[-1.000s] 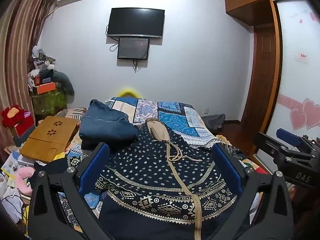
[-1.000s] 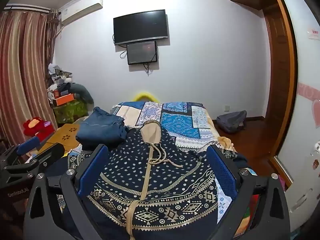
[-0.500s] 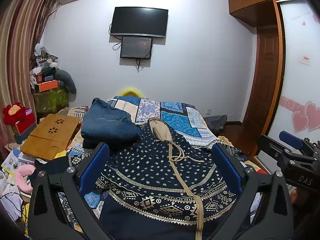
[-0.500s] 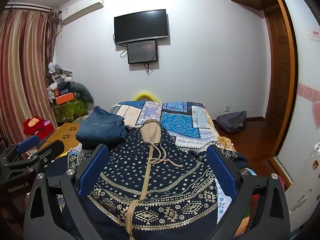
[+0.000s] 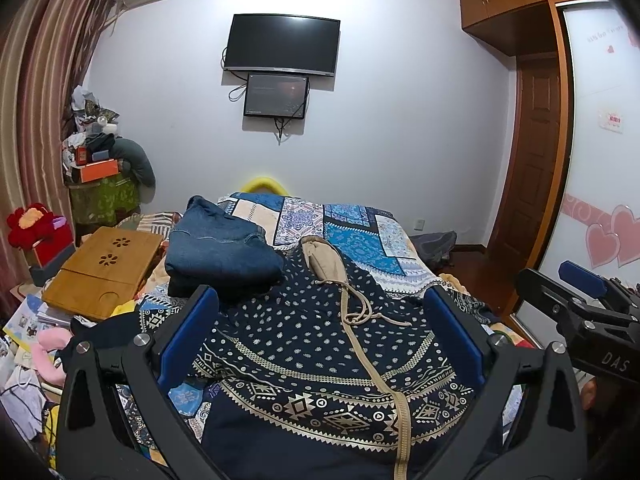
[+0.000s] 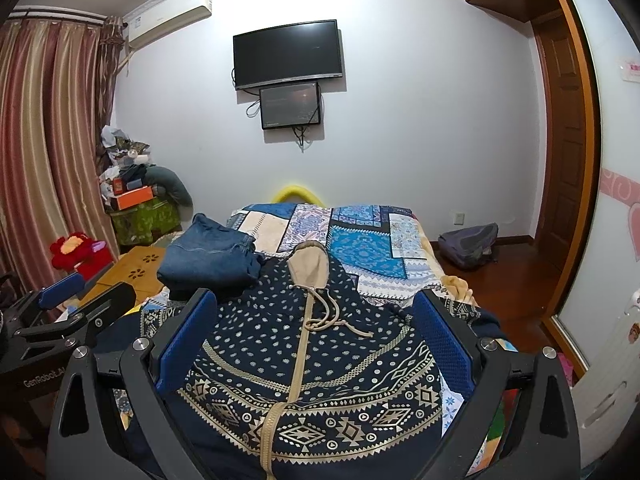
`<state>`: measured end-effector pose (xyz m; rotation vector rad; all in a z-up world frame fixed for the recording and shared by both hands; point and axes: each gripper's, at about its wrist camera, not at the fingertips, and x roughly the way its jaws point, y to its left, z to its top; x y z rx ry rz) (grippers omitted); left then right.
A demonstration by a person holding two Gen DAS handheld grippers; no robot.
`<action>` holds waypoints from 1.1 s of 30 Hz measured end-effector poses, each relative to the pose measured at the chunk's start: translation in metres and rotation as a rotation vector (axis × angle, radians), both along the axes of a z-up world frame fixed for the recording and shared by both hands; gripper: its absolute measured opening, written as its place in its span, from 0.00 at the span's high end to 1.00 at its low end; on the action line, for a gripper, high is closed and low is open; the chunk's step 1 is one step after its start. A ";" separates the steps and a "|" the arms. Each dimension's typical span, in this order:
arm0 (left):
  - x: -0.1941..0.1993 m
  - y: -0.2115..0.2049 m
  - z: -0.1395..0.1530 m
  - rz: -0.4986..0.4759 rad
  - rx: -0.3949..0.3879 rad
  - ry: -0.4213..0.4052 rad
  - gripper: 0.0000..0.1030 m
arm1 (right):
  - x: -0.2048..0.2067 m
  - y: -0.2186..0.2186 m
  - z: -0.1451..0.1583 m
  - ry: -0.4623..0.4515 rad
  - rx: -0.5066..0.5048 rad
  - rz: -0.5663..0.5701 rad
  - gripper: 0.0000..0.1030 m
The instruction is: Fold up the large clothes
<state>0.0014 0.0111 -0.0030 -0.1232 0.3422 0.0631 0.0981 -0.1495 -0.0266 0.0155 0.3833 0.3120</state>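
Hoodie (image 5: 304, 344) is lying spread front-up on the near end of the bed (image 5: 360, 232), navy with white dots and tan geometric bands. Its tan-lined hood (image 5: 322, 260) is pointing toward the far wall, and the tan zipper strip (image 6: 296, 364) is running down the middle toward the cameras. Drawcords (image 6: 332, 316) are sitting loosely tangled on the chest below the hood.

Left gripper (image 5: 320, 336) is hovering above the near part of the hoodie, blue pads wide apart, gripping nothing. Right gripper (image 6: 316, 336) is doing the same, fingers spread wide and empty, hoodie showing between them. Each gripper is showing up at the edge of the other's view: right one at far right of the left wrist view (image 5: 580, 304), left one at far left of the right wrist view (image 6: 68, 320).

Folded blue jeans (image 5: 220, 252) are sitting on the bed just left of the hood, touching the hoodie's shoulder area. Patchwork bedspread (image 6: 360, 236) is covering the far part of the bed. Wooden lap tray (image 5: 104, 268) is lying left of the bed. Grey backpack (image 6: 470, 244) is sitting on the floor to the right, near the door. TV (image 5: 282, 46) is hanging on the far wall with a smaller screen (image 5: 276, 96) just below it.
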 end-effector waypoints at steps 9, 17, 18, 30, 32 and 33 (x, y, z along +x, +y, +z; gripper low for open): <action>-0.001 0.001 0.000 0.007 0.000 -0.004 0.00 | 0.000 0.003 0.001 -0.002 -0.008 0.007 0.05; -0.001 0.001 0.000 0.009 -0.001 -0.004 0.00 | 0.000 0.004 0.000 -0.002 -0.009 0.005 0.05; -0.001 0.001 0.000 0.009 -0.001 -0.004 0.00 | 0.000 0.004 0.001 -0.001 -0.008 0.005 0.05; 0.000 0.001 0.000 0.008 -0.003 -0.002 0.00 | -0.001 0.006 -0.001 0.003 -0.009 0.004 0.05; 0.000 0.002 0.000 0.009 -0.003 -0.002 0.00 | 0.000 0.005 -0.001 0.003 -0.009 0.003 0.05; 0.000 0.002 0.000 0.008 -0.004 -0.001 0.00 | 0.000 0.005 -0.001 0.003 -0.008 0.004 0.05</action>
